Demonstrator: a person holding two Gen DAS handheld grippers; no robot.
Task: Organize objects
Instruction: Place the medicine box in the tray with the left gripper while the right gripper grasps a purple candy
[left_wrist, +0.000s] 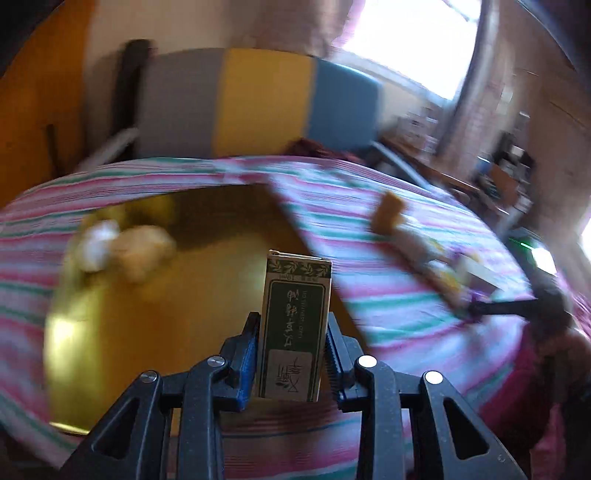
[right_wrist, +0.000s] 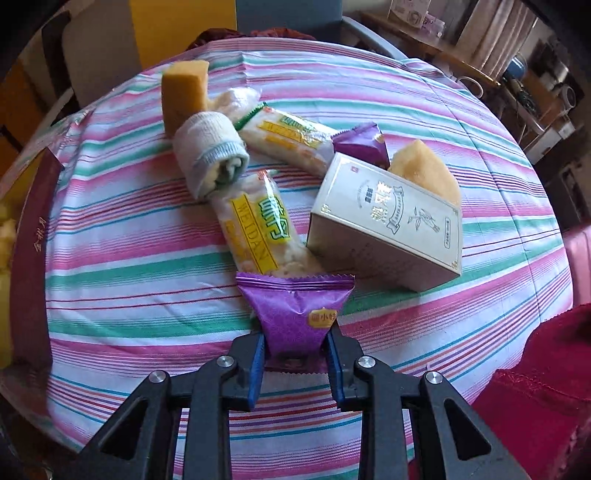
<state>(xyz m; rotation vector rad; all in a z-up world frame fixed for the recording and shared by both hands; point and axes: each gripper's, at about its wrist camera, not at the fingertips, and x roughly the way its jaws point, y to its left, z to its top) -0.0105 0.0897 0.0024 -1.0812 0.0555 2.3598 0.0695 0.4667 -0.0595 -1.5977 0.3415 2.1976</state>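
Note:
My left gripper is shut on a green and tan tea box, held upright above a gold tray that holds a few blurred pale items. My right gripper is shut on a purple snack packet, just above the striped cloth. Ahead of it lie two yellow-green snack packs, a rolled white towel, a white box, a second purple packet and two yellow sponges.
The striped tablecloth covers a round table. The tray's dark red rim lies at the left edge. A chair with grey, yellow and blue panels stands behind the table. A red cloth sits at the lower right.

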